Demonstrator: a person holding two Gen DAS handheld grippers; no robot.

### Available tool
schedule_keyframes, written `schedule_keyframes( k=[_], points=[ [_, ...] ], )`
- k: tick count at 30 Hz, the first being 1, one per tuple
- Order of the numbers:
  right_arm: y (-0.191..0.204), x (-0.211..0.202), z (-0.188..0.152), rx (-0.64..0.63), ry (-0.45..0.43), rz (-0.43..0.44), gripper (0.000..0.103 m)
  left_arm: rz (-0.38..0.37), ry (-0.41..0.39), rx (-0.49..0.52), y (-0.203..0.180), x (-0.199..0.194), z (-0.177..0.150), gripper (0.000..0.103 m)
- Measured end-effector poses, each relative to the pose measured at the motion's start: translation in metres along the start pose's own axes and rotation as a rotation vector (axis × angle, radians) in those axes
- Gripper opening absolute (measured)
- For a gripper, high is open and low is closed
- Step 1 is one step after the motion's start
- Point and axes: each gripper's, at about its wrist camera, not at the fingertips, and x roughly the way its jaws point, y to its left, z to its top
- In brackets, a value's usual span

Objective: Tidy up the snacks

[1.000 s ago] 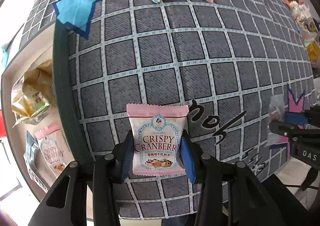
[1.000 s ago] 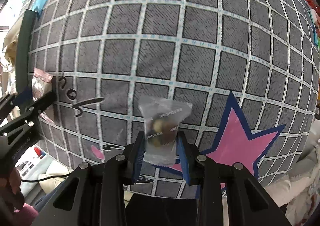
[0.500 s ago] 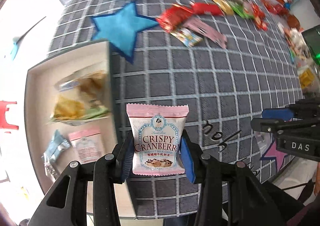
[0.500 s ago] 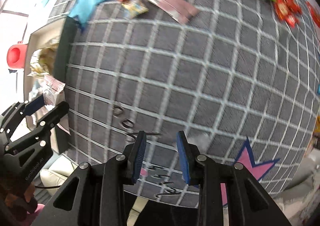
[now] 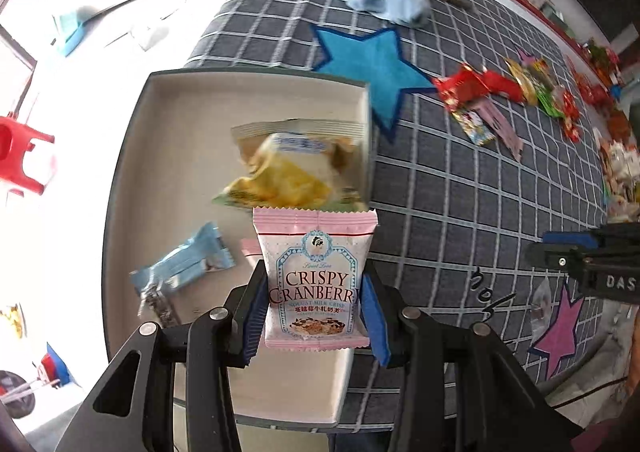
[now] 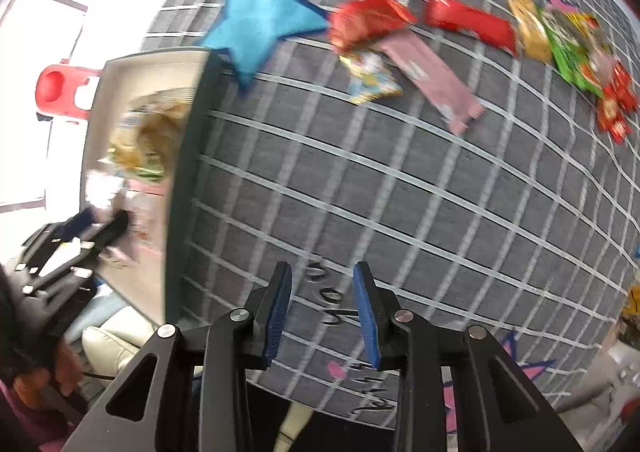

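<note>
1. Progress looks partial: the shallow beige tray [image 5: 168,155] holds a yellow crinkled bag [image 5: 292,167] and a pale blue wrapper [image 5: 188,266].
2. Left gripper [image 5: 314,304] clamps a pink cranberry-crisp packet [image 5: 316,276] above that tray's near corner, unreleased.
3. Right gripper [image 6: 322,312], jaws just opening, carries nothing.
4. Red, pink and green packets [image 6: 436,87] remain well apart from the tray.

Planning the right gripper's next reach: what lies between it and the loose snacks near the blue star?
Only bare checked cloth between the right gripper and those snacks, in the right wrist view.

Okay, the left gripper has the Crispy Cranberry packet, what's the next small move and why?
Probably lower and open the left gripper. Its pads clamp the cranberry packet above the box, which already holds other snacks. The right gripper holds nothing.
</note>
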Motion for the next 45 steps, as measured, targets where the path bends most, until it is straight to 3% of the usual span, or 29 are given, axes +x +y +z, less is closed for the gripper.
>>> schedule_keyframes(
  k=[1,2,3,9,12,14,16,18,20,21,28,33,40,43,44,45],
  points=[
    [-0.012,0.003,-0.002,0.014,0.015,-0.027,0.071,0.002,-0.001,-0.004,0.002,0.0,-0.002,0.047],
    [-0.022,0.006,-0.006,0.03,0.025,-0.064,0.089,0.005,0.003,-0.011,0.006,0.0,-0.003,0.047],
    [-0.036,0.009,-0.011,0.052,0.029,-0.092,0.097,0.007,0.007,-0.016,0.009,0.001,-0.003,0.047],
    [-0.101,0.04,-0.045,0.181,0.117,-0.147,0.097,0.024,0.036,-0.037,0.016,0.006,-0.005,0.047],
    [-0.111,0.05,-0.058,0.182,0.143,-0.133,0.097,0.033,0.036,-0.025,0.015,0.005,-0.003,0.047],
    [-0.107,0.055,-0.063,0.136,0.145,-0.137,0.09,0.04,0.038,-0.019,0.016,0.004,-0.003,0.047],
    [-0.099,0.064,-0.066,0.08,0.163,-0.151,0.08,0.045,0.045,-0.017,0.017,0.004,-0.004,0.047],
    [-0.095,0.072,-0.067,0.06,0.194,-0.165,0.056,0.052,0.049,-0.02,0.019,0.004,-0.006,0.047],
    [-0.091,0.071,-0.065,0.052,0.186,-0.17,0.046,0.055,0.052,-0.033,0.02,0.005,-0.006,0.047],
    [-0.088,0.071,-0.064,0.038,0.183,-0.173,0.03,0.057,0.054,-0.04,0.021,0.006,-0.007,0.047],
    [-0.059,0.046,-0.021,-0.032,0.131,-0.064,0.03,0.067,0.052,-0.102,0.037,0.007,-0.009,0.047],
    [0.01,0.023,0.035,-0.182,0.069,0.034,0.03,0.078,0.052,-0.141,0.051,0.005,-0.013,0.047],
    [0.103,0.013,0.082,-0.338,0.051,0.143,0.03,0.073,0.054,-0.25,0.081,0.002,-0.022,0.048],
    [0.126,0.019,0.089,-0.372,0.064,0.16,0.031,0.053,0.047,-0.307,0.094,0.0,-0.03,0.058],
    [0.128,0.024,0.079,-0.377,0.067,0.158,0.036,0.054,0.043,-0.319,0.097,-0.001,-0.032,0.07],
    [0.129,0.028,0.081,-0.375,0.071,0.15,0.07,0.057,0.037,-0.328,0.099,-0.002,-0.034,0.077]
  ],
)
